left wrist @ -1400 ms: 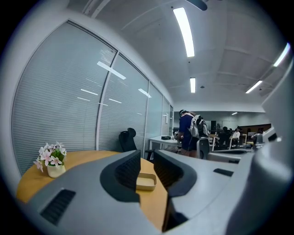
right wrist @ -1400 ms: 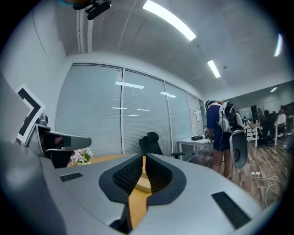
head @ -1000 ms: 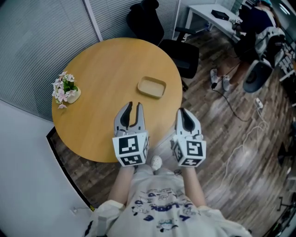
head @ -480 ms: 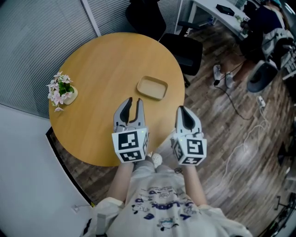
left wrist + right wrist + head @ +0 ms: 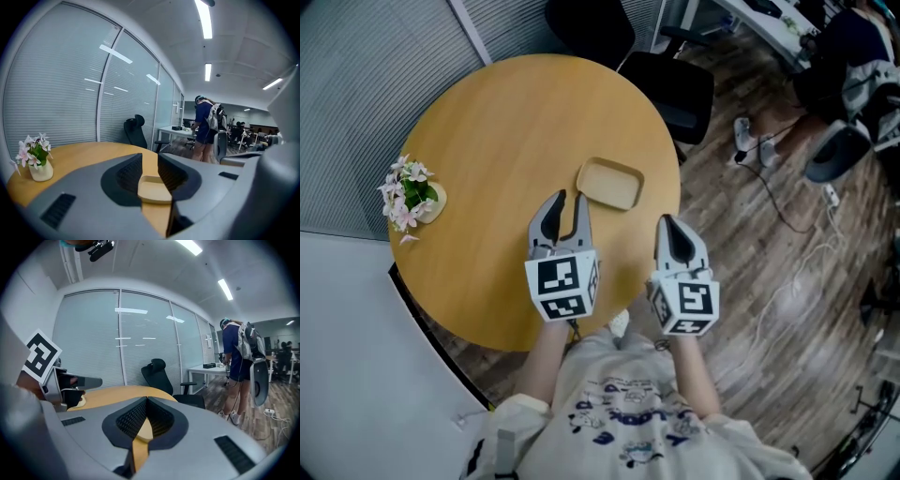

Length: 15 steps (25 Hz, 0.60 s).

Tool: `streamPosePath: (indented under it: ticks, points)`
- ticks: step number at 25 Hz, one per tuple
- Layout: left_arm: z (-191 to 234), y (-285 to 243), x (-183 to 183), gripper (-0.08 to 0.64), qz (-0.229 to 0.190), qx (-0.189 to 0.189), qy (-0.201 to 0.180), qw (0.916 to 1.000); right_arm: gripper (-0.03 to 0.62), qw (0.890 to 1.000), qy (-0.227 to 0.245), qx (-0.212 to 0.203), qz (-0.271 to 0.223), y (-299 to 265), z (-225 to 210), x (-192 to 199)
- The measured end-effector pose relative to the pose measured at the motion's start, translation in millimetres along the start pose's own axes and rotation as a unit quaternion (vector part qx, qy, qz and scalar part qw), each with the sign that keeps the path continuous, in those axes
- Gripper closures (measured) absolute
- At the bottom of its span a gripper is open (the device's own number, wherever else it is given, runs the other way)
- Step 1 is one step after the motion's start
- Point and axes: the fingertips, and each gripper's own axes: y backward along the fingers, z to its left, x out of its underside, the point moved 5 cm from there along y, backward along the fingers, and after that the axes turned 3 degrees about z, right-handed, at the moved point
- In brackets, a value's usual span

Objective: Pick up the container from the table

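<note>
A shallow tan rectangular container [image 5: 609, 184] lies on the round wooden table [image 5: 497, 141], near its right edge. My left gripper [image 5: 565, 199] hovers over the table just short of the container, open, with nothing between its fingers. In the left gripper view the container [image 5: 153, 190] shows through the gap of the left gripper [image 5: 150, 157]. My right gripper [image 5: 667, 225] is shut and empty, to the right of the left one, over the table's front right edge. In the right gripper view the right gripper [image 5: 146, 399] points across the table [image 5: 117, 392].
A small pot of pink flowers [image 5: 411, 195] stands at the table's left edge. A black office chair [image 5: 666, 84] sits behind the table by the glass wall with blinds. A person with a backpack [image 5: 206, 126] stands at desks further off. Cables lie on the wooden floor [image 5: 787, 272].
The head view has shifted over the table. My left gripper has edged forward, closer to the container. The right gripper has held its place and state.
</note>
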Motion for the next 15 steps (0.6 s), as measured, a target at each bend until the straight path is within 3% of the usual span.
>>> streamPosePath:
  ticks: [15]
  points:
    - [36.3,-96.1,49.8,0.477,0.089,0.002,0.012,0.9959,0.588,0.997,-0.016,-0.004,0.073,-67.0,-5.5,44.5]
